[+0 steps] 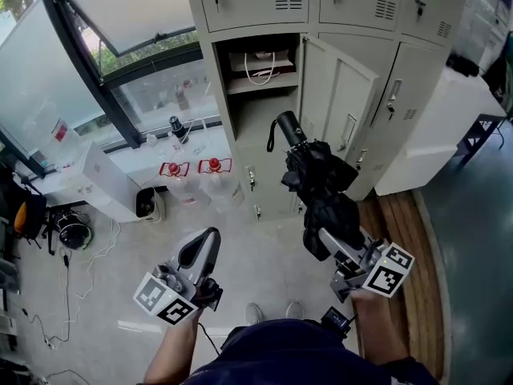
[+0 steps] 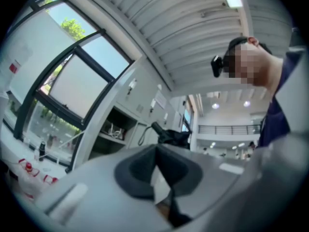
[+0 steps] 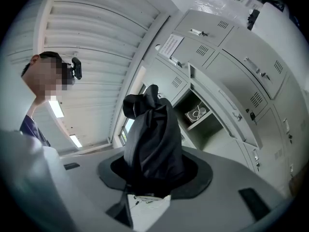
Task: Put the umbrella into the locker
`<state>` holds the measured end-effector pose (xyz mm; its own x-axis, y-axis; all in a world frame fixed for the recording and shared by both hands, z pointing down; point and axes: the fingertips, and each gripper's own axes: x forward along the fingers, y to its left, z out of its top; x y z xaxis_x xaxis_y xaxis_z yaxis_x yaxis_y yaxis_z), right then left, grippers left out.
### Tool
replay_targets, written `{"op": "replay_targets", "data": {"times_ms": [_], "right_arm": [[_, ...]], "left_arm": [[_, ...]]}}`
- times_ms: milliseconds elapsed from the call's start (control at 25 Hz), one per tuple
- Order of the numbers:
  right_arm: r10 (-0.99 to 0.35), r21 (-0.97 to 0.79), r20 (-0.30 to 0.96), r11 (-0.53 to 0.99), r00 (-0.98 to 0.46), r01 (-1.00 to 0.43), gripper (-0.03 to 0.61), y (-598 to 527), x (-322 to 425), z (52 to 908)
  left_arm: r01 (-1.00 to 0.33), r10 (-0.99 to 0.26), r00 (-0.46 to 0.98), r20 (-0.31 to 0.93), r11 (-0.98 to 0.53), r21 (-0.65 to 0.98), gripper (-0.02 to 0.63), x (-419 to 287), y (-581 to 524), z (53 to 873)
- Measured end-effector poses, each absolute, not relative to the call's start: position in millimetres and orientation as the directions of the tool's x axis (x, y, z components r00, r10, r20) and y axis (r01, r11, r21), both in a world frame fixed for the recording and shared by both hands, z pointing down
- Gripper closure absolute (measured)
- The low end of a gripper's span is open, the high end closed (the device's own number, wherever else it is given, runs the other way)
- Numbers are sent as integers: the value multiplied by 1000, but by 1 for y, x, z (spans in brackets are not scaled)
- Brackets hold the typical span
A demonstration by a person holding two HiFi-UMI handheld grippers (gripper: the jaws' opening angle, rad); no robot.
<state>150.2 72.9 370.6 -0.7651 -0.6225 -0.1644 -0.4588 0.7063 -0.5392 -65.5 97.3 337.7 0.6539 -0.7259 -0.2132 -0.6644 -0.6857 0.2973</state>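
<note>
Head view: umbrella held in front of the open locker.
Right gripper (image 1: 335, 241) clamps the lower end of the folded black umbrella (image 1: 319, 181); its handle end tilts up toward the open locker (image 1: 210, 95) compartment. The locker door (image 1: 343, 107) stands open on the right. A white cable (image 1: 260, 69) lies on the upper shelf inside. Left gripper (image 1: 210, 237) is low on the left over the floor, nothing in it, well apart from the umbrella.

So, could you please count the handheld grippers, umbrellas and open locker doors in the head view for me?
Grippers: 2, the left gripper and the right gripper
Umbrella: 1
Open locker door: 1
Total: 4
</note>
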Motion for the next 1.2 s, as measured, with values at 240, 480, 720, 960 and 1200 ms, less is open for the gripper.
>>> {"op": "replay_targets", "data": {"times_ms": [240,480,720,960,1200], "right_arm": [[-620,-576,-156,690,-769,-439,388,65,162,375],[-602,-585,-143,692,-785,-424,388,62,176,377],[-588,-600,-138,690,-797,-405,388,52,177,378],[-586,-593,-140,695,-798,-406,388,37,167,372],[-603,-582,-128,688,-787,-433,388,6,146,369]], "left_arm": [[-668,-728,650,-217,-684,293,611,-45,100,336],[-695,-752,622,-220,-659,287,611,-23,112,335],[-723,-770,599,-220,-638,266,611,-11,120,331],[-729,-775,590,-227,-632,263,611,-17,111,329],[-712,-763,604,-230,-646,276,611,-31,82,334]]}}
